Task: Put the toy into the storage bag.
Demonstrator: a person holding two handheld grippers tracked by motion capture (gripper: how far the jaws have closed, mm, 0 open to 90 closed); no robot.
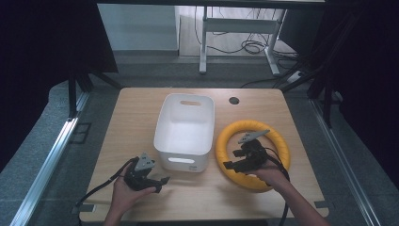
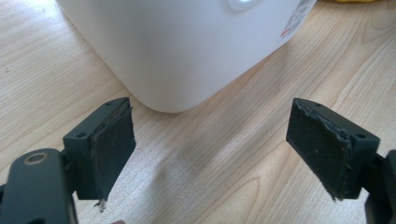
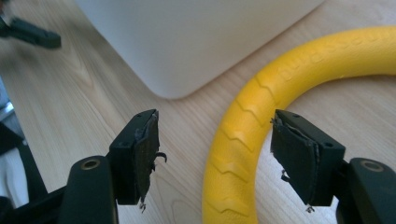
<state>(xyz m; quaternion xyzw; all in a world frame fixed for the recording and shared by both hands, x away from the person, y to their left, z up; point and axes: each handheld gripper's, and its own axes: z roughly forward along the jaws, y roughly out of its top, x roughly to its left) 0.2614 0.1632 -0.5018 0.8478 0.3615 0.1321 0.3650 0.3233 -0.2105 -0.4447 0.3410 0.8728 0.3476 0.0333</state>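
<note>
Yellow ring lies flat on the table's right side, its near-left arc between the spread, unclenched jaws of the right gripper, while the left gripper gapes empty near the white bin.

We count one yellow ring, one white bin and one wooden table. We count two grippers, a left one and a right one, and two hands holding them.
</note>
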